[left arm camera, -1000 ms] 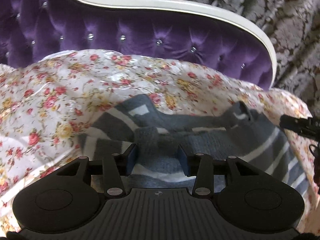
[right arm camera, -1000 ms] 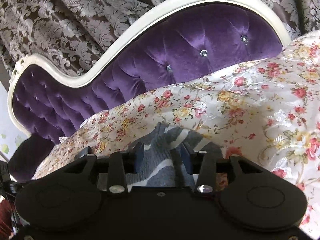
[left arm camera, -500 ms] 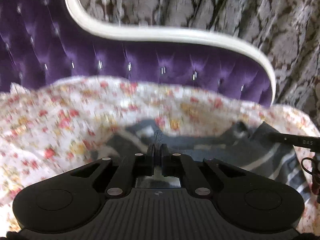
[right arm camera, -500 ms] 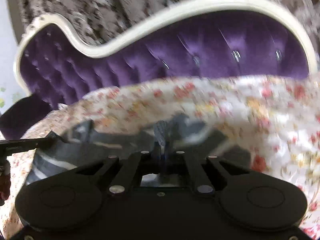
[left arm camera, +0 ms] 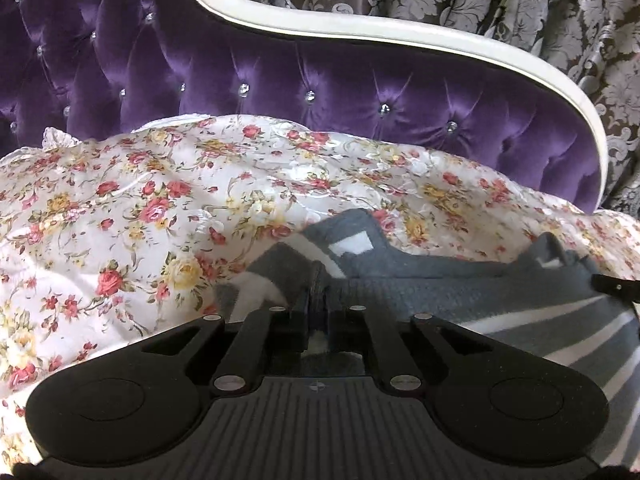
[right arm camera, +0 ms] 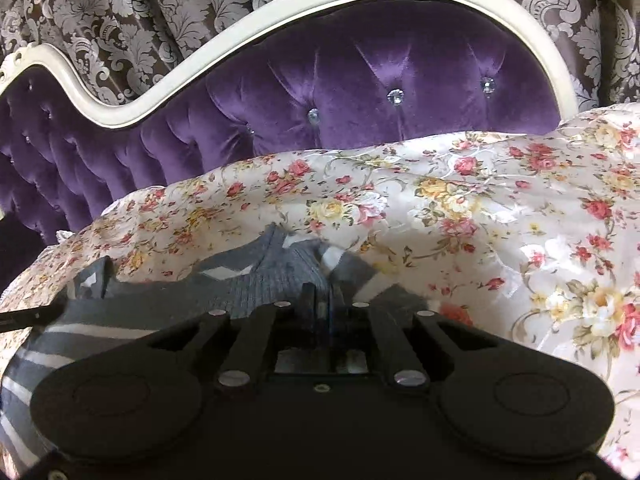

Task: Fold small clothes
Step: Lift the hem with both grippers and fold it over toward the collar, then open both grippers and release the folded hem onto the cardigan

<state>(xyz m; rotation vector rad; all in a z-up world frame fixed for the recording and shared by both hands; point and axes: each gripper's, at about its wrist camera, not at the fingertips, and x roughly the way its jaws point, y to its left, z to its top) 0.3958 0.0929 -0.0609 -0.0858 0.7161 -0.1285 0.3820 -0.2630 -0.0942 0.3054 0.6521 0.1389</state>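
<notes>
A small grey garment with white stripes [left arm camera: 460, 280] lies on a floral bedspread [left arm camera: 160, 200]. My left gripper [left arm camera: 318, 300] is shut on the garment's left part, with a pinch of grey cloth between the fingertips. My right gripper [right arm camera: 320, 300] is shut on the garment's right part; the garment also shows in the right wrist view [right arm camera: 168, 300]. The other gripper's tip shows at the right edge of the left wrist view [left arm camera: 616, 287] and at the left edge of the right wrist view [right arm camera: 28, 314].
A purple tufted headboard [left arm camera: 280, 92] with a white frame [left arm camera: 360, 28] stands behind the bedspread. Patterned brown curtains [left arm camera: 520, 0] hang behind it. The floral bedspread [right arm camera: 500, 220] spreads wide to the right.
Both grippers were open over the garment a second ago. They have closed on the cloth and both views have shifted since then.
</notes>
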